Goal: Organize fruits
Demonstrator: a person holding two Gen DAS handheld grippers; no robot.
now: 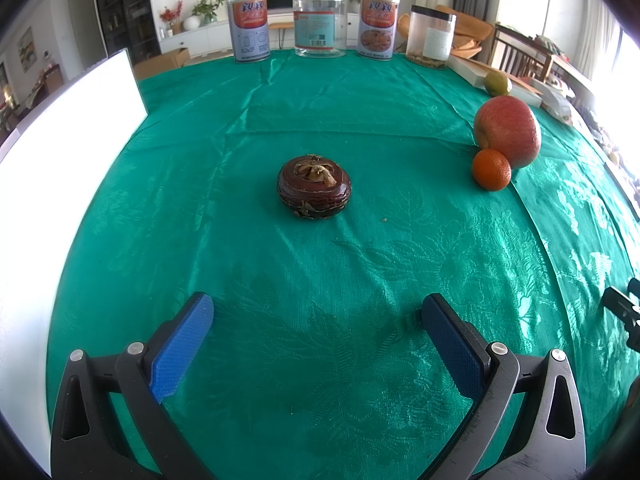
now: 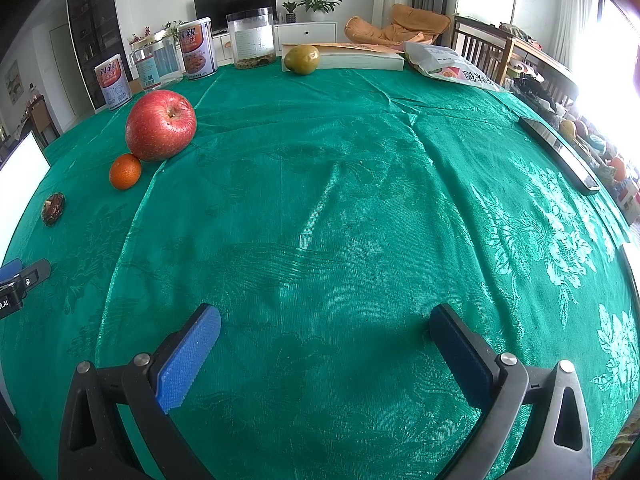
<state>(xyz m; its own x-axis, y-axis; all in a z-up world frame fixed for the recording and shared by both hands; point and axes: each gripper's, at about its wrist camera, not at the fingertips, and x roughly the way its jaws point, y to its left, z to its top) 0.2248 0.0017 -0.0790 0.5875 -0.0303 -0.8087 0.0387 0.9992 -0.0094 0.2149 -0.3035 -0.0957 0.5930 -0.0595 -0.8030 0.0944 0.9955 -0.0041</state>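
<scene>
A dark brown, flattened fruit like a water chestnut [image 1: 314, 186] lies on the green tablecloth [image 1: 320, 260], straight ahead of my left gripper [image 1: 318, 312], which is open with nothing between its blue pads. To the right sit a red apple [image 1: 507, 131] and a small orange [image 1: 491, 169], touching each other. A green-yellow fruit [image 1: 497, 83] rests farther back by a white book. My right gripper [image 2: 325, 322] is open over bare cloth. From it the apple [image 2: 161, 125], the orange [image 2: 125, 171] and the brown fruit [image 2: 53, 209] lie far left, the green-yellow fruit [image 2: 302, 59] at the back.
Two tins [image 1: 248, 28] [image 1: 378, 26] and two clear jars [image 1: 319, 22] [image 1: 430, 36] line the table's far edge. A white board [image 1: 60, 132] stands at the left. A book [image 2: 360, 58], a snack bag [image 2: 452, 64] and a phone [image 2: 560, 152] lie toward the right.
</scene>
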